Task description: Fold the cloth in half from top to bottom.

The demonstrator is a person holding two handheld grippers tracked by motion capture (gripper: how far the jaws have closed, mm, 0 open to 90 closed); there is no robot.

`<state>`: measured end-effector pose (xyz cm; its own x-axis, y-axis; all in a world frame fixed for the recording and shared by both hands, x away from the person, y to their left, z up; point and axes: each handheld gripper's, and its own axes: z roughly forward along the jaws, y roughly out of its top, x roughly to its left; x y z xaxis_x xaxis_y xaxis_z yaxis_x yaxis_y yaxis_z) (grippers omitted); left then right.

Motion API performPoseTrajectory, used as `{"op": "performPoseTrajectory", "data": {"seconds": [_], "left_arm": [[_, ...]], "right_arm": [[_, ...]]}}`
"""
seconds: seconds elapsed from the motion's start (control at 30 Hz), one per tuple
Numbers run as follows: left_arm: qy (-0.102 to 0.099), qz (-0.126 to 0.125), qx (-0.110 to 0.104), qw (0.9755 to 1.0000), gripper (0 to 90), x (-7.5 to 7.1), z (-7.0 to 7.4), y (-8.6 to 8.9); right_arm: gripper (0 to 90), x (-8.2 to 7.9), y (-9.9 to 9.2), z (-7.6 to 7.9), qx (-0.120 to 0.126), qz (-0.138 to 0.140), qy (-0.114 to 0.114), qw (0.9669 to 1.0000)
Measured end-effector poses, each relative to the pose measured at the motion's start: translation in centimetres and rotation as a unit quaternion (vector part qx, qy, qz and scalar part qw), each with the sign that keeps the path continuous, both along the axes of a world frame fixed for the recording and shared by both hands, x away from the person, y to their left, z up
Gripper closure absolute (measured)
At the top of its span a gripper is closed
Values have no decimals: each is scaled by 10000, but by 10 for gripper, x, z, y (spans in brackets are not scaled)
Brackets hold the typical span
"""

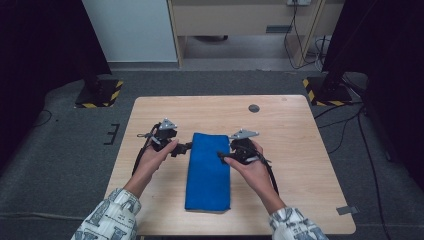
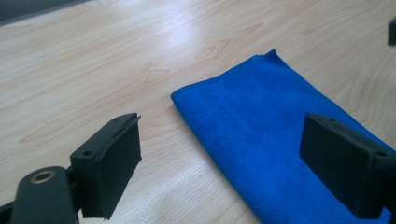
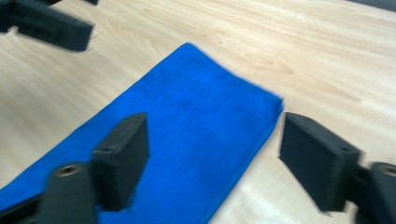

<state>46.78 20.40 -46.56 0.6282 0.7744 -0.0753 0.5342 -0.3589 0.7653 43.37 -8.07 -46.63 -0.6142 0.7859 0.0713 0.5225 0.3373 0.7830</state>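
Note:
A folded blue cloth [image 1: 208, 172] lies lengthwise in the middle of the wooden table [image 1: 290, 130]. My left gripper [image 1: 186, 146] hovers at the cloth's far left edge, jaws open, with nothing between them; in the left gripper view the blue cloth [image 2: 275, 130] lies ahead and under the right jaw. My right gripper [image 1: 222, 156] is at the cloth's far right edge, also open and empty. In the right gripper view the blue cloth [image 3: 187, 135] spreads below the jaws, its far right corner between them, and the left gripper's jaw [image 3: 51, 28] shows at top left.
A small dark round disc [image 1: 254, 108] sits in the tabletop near the far edge. Two stand bases with yellow-black stripes [image 1: 100, 93] [image 1: 325, 90] flank the table on the grey carpet. Cables [image 1: 345, 125] trail on the floor at right.

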Motion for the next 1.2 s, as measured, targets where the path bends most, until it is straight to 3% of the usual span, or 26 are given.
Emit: {"op": "performPoseTrajectory", "data": {"seconds": [0.07,0.13,0.23,0.4,0.63,0.9,1.2], "left_arm": [[2,23,127,9999,123,4,-2,-1],[57,90,41,9999,128,8,-5,-2],[122,120,85,9998,143,14,-10,-5],[316,164,376,9987,171,22,-21,-9],[408,340,394,9978,213,31,-31,-11],[427,335,352,9979,293,39,-44,-24],[428,408,423,9974,347,52,-56,-32]], "right_arm": [[322,13,-2,1,-36,22,-11,10000],[382,24,-4,0,-48,42,-79,9999],[441,39,-7,-5,20,2,-61,10000],[514,57,-2,-16,-192,62,35,9998],[543,75,3,-31,-336,-59,248,9991],[550,97,6,-50,-411,-216,454,9979],[523,103,13,-60,-468,-206,553,9972]]}}
